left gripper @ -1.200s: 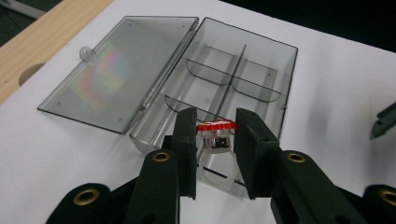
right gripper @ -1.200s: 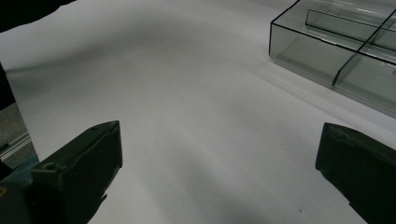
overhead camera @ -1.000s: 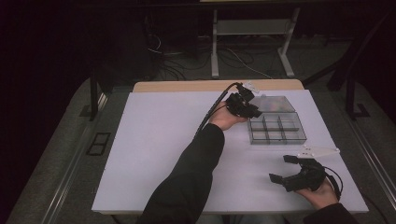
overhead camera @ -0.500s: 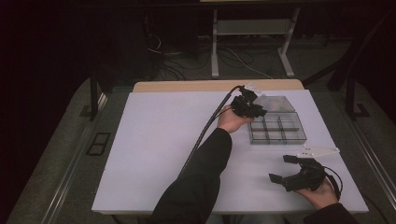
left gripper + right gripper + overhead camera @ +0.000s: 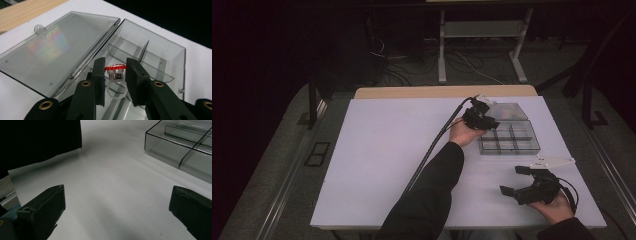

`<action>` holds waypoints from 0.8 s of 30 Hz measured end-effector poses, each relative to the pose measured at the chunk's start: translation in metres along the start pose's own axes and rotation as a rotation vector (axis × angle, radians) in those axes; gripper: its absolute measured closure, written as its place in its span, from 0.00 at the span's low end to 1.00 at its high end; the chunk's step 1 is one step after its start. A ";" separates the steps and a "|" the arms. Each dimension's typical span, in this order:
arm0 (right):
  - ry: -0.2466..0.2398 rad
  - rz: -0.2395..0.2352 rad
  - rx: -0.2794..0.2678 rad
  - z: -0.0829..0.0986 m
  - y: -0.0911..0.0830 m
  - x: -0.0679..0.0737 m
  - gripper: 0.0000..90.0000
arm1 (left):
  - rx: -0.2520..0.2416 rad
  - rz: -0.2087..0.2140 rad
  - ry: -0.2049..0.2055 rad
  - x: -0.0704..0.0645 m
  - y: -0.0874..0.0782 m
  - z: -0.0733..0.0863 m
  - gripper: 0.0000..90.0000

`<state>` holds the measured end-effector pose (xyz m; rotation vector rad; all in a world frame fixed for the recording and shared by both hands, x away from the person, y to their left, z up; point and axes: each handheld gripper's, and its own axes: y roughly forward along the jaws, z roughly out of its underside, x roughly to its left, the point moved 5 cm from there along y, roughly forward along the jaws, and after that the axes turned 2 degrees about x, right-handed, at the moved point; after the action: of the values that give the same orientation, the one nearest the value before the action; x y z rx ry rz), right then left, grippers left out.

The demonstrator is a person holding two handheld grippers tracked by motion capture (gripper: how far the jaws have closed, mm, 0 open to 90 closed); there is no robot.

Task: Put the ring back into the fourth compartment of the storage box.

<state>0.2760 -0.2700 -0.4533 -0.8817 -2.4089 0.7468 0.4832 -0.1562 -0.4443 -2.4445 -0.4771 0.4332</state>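
Observation:
A clear plastic compartment box lies open at the table's far right, its lid folded flat behind it. My left gripper hovers over the box's left end. In the left gripper view the box and its lid lie below, and this gripper is shut on a small ring with a red top and a clear band, held above a compartment. My right gripper rests open near the front right edge, nothing between its jaws.
The white tabletop stretches wide to the left and front. In the right gripper view the box's near wall is ahead on the right, and a dark sleeve crosses the upper left. A desk frame and cables stand beyond the table.
My left gripper has edged slightly right and nearer, further over the box, still with the ring. The right gripper has stayed put.

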 end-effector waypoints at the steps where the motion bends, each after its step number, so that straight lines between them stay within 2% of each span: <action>1: 0.004 -0.001 0.001 0.000 0.000 0.000 0.00 | 0.007 -0.003 0.004 0.001 0.001 0.001 0.76; 7: -0.001 -0.001 0.000 0.000 0.000 0.000 0.00 | 0.023 -0.010 -0.007 0.004 0.005 0.006 0.76; 14: 0.002 0.000 0.003 0.000 0.000 0.000 0.00 | 0.037 -0.001 -0.013 0.003 0.007 0.009 0.73; 20: 0.004 0.000 0.002 0.000 0.000 0.000 0.00 | 0.059 -0.003 -0.019 0.003 0.001 0.009 0.66; 24: 0.007 0.001 0.004 0.000 0.000 0.000 0.00 | 0.066 0.014 -0.036 0.001 -0.010 0.006 0.62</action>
<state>0.2763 -0.2700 -0.4535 -0.8825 -2.4006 0.7473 0.4792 -0.1454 -0.4433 -2.3814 -0.4541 0.4912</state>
